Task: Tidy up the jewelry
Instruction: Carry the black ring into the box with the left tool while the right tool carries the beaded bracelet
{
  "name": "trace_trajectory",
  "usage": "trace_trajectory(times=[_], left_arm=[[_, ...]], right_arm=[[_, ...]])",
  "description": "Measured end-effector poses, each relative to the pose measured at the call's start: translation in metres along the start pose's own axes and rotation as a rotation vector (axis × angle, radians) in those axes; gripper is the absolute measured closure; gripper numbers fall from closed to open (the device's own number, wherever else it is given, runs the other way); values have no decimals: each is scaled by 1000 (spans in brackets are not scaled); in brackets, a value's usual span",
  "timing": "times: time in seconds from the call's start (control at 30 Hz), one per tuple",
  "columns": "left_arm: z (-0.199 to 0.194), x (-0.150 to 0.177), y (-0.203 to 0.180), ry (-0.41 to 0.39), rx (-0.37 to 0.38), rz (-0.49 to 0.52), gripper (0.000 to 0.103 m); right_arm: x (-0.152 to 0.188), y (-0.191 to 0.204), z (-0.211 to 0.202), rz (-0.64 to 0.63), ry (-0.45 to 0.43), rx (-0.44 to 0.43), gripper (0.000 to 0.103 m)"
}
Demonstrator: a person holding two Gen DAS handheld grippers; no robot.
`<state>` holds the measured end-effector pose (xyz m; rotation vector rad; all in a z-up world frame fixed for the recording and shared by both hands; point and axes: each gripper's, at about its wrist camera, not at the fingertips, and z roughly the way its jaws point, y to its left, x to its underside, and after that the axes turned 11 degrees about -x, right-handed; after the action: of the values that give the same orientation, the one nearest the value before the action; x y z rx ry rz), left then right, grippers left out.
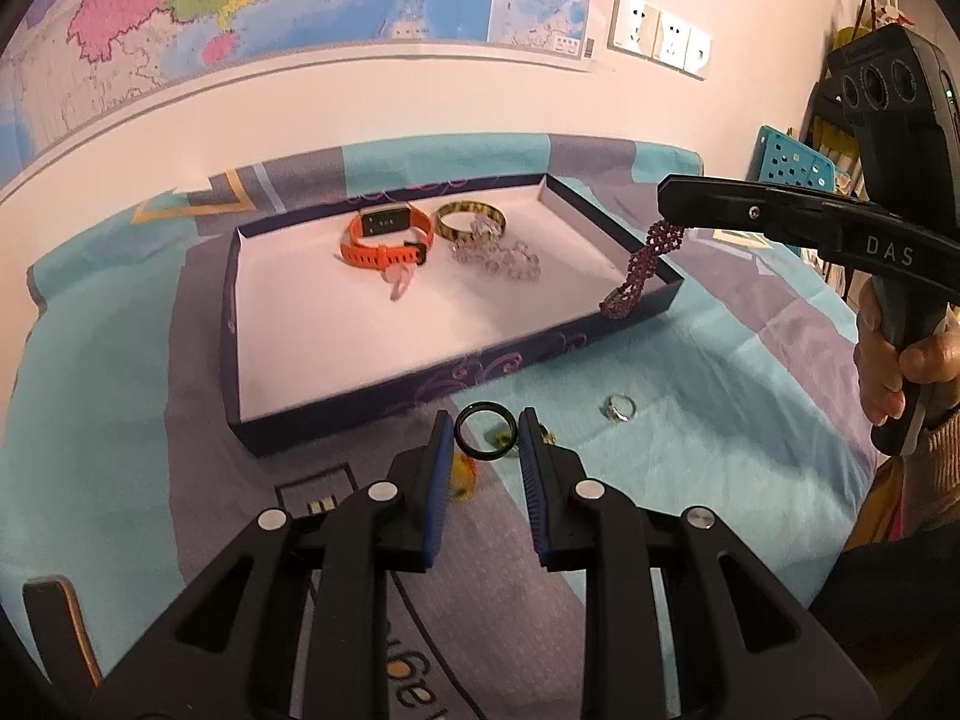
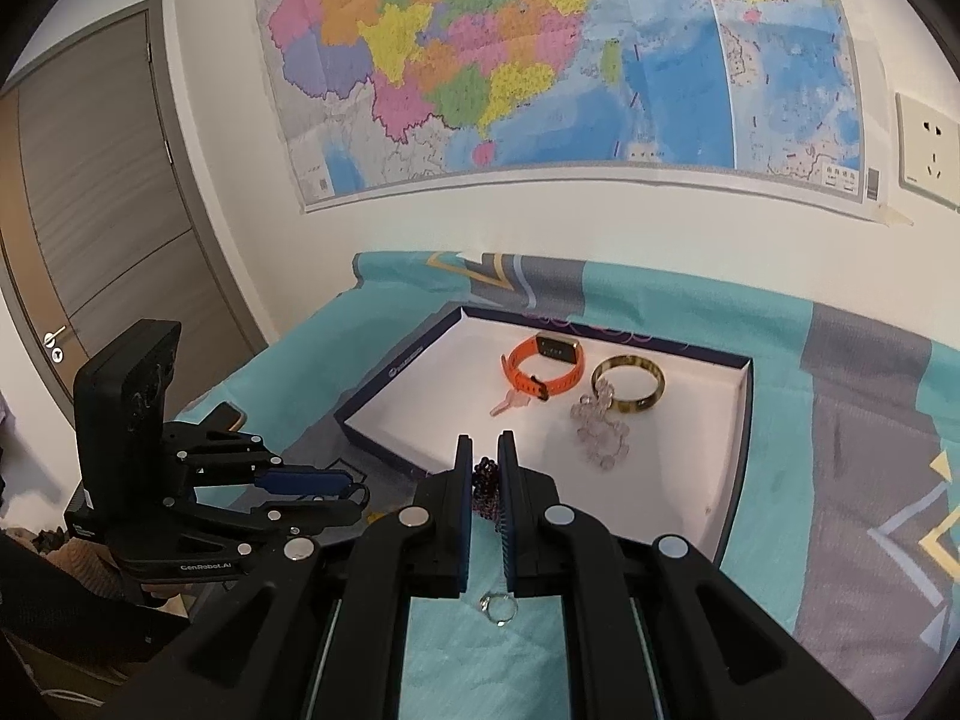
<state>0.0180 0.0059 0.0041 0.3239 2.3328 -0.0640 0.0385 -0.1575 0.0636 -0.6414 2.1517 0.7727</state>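
My left gripper (image 1: 485, 420) is shut on a black ring (image 1: 483, 455), held upright between its blue pads just above the cloth, in front of the box's near wall. My right gripper (image 1: 669, 204) (image 2: 485, 450) is shut on a purple bead bracelet (image 1: 636, 267) (image 2: 486, 489) that dangles over the right corner of the dark blue box (image 1: 384, 402) (image 2: 384, 372). On the box's white floor lie an orange watch (image 1: 384, 240) (image 2: 543, 369), a tortoiseshell bangle (image 1: 471, 219) (image 2: 629, 387), a clear bead bracelet (image 1: 498, 258) (image 2: 600, 432) and a small pink piece (image 1: 399, 288).
A silver ring (image 1: 620, 408) (image 2: 498, 606) lies on the teal and grey cloth (image 1: 120, 360) right of the left gripper. A yellow-orange piece (image 1: 465, 474) sits under the left fingers. A person's hand (image 1: 888, 372) grips the right tool. A map and sockets hang on the wall behind.
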Motion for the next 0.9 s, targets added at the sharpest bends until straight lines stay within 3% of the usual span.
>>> trace_trajectory(times=[0.63, 0.9], left_arm=[[25, -37, 15, -16, -31, -22, 80], [43, -45, 18, 11, -33, -30, 80]], right_arm=[[-22, -29, 29, 23, 2, 27, 96], [-26, -40, 46, 40, 23, 29, 96]])
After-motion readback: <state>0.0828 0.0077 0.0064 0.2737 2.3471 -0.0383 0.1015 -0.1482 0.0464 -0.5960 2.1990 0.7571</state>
